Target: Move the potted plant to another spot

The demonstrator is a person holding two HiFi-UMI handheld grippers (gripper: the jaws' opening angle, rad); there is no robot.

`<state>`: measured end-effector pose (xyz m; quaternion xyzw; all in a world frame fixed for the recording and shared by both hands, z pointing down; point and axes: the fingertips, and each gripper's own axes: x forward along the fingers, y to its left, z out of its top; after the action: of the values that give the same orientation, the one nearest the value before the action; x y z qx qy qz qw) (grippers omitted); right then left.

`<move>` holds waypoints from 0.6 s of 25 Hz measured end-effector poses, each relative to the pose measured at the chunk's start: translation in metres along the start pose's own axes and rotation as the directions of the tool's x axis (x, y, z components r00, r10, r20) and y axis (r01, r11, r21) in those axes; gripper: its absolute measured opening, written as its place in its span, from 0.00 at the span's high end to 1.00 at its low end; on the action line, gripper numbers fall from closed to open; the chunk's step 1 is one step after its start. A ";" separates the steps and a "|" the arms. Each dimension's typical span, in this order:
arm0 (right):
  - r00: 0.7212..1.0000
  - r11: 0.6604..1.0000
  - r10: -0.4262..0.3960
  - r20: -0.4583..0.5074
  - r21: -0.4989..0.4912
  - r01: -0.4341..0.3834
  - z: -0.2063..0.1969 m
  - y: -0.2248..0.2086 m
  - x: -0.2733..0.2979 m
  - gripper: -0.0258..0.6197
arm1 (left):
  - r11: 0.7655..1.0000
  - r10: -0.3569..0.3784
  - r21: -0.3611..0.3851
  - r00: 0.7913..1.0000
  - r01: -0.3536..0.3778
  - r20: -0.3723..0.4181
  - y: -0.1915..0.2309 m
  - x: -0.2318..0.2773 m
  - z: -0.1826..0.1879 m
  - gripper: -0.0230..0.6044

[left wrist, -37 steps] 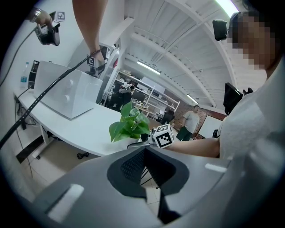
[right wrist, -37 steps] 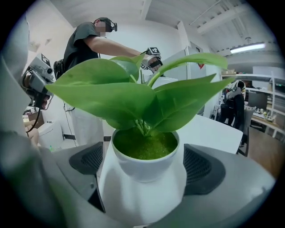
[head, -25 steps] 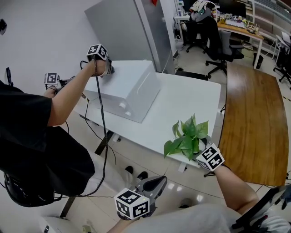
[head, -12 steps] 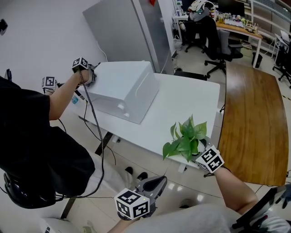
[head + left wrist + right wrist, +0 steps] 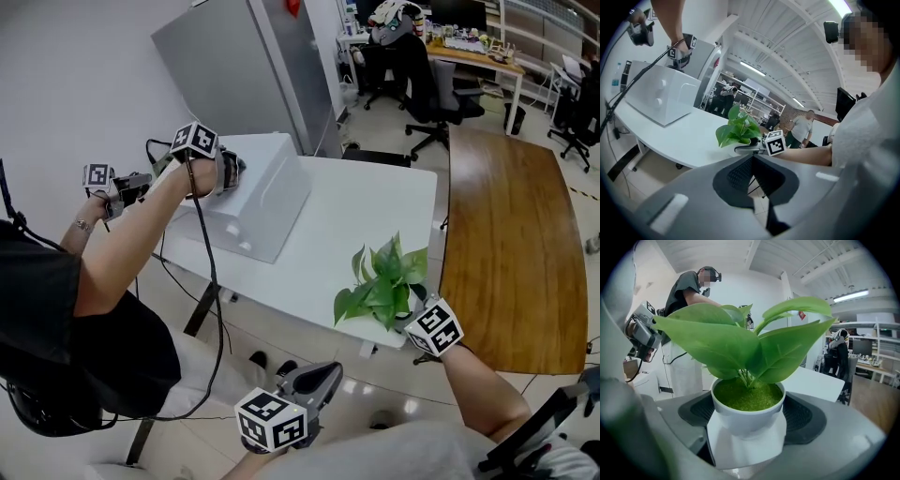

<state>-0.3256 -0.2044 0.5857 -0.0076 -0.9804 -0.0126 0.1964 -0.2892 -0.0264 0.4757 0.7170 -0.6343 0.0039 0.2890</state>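
While the head view hides it behind leaves (image 5: pixel 379 279), we see in the right gripper view the round white pot of the green plant (image 5: pixel 746 417) clamped by the right gripper (image 5: pixel 747 430) at the white tabletop's (image 5: pixel 354 214) near edge, forearm outstretched; the left gripper (image 5: pixel 315 379) hangs clenched, empty.

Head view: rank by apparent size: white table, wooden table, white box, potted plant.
1. White table and wooden table: they look about alike, so not ranked against each other.
2. White box.
3. Potted plant: nearer the camera than the box, yet smaller.
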 end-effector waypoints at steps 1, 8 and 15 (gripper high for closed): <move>1.000 1.000 -0.012 0.002 0.001 0.012 0.000 0.000 -0.003 0.26 | 1.000 -0.011 0.004 1.000 0.011 -0.001 0.000 0.000 -0.001 0.97; 0.995 0.995 -0.101 0.010 0.021 0.101 -0.004 -0.037 -0.045 0.26 | 0.994 -0.100 0.031 0.995 0.101 -0.026 -0.019 0.037 0.006 0.97; 0.975 0.974 -0.223 0.009 0.043 0.222 -0.015 -0.068 -0.098 0.26 | 0.973 -0.218 0.067 0.974 0.222 -0.062 -0.046 0.075 0.008 0.97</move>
<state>-0.2306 -0.2740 0.5599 0.1062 -0.9765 -0.0141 0.1873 -0.2353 -0.0962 0.4777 0.7926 -0.5423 0.0147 0.2783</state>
